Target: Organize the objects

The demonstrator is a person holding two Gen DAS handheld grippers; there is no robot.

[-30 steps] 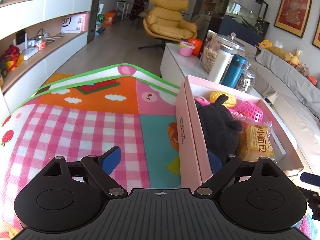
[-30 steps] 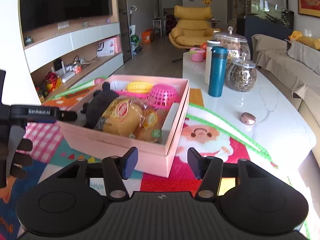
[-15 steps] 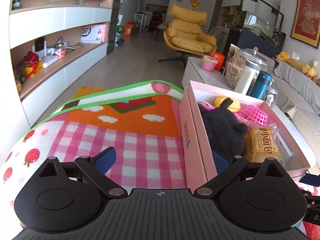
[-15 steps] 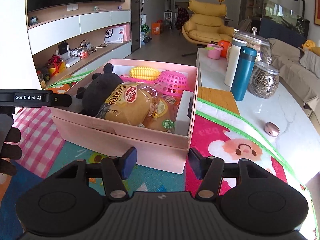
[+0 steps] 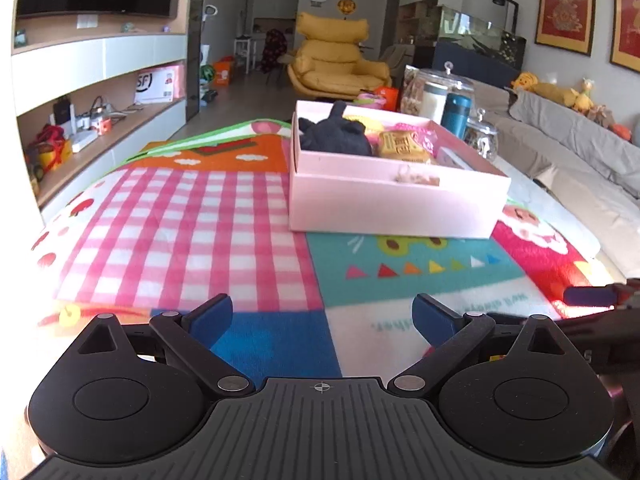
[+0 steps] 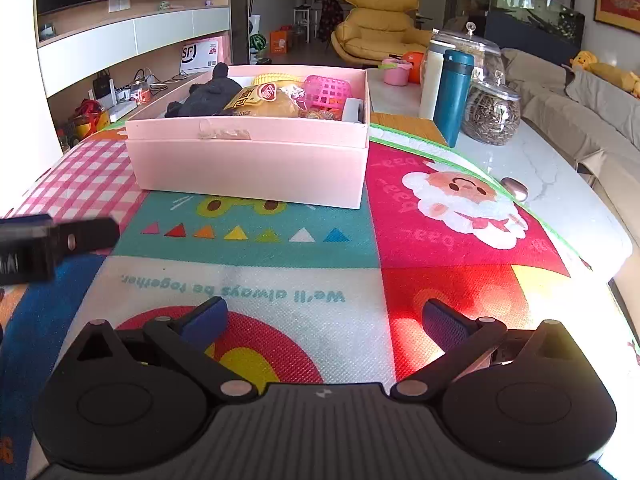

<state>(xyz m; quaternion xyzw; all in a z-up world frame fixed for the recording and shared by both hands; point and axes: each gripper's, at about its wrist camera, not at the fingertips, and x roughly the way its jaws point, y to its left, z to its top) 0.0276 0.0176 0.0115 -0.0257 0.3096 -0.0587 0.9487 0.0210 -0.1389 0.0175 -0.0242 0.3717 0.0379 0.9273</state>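
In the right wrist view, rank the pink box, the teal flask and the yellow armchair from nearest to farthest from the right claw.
1. Pink box: on the mat, straight ahead and slightly left of the right claw.
2. Teal flask: upright on the white tabletop, behind the box's right corner.
3. Yellow armchair: on the floor, far across the room.

The pink rectangular cardboard box [image 6: 248, 168] looks matt and smooth, with a strip of clear glossy tape on its front wall. It sits on a colourful printed play mat [image 6: 280, 280] with a fine, woven-looking texture. Inside lie a fuzzy black plush toy [image 6: 204, 96], a shiny plastic-wrapped bread packet [image 6: 260, 102] and a pink plastic lattice basket [image 6: 328, 90]. At the mat's right edge, the white marble tabletop [image 6: 560, 184] is polished.
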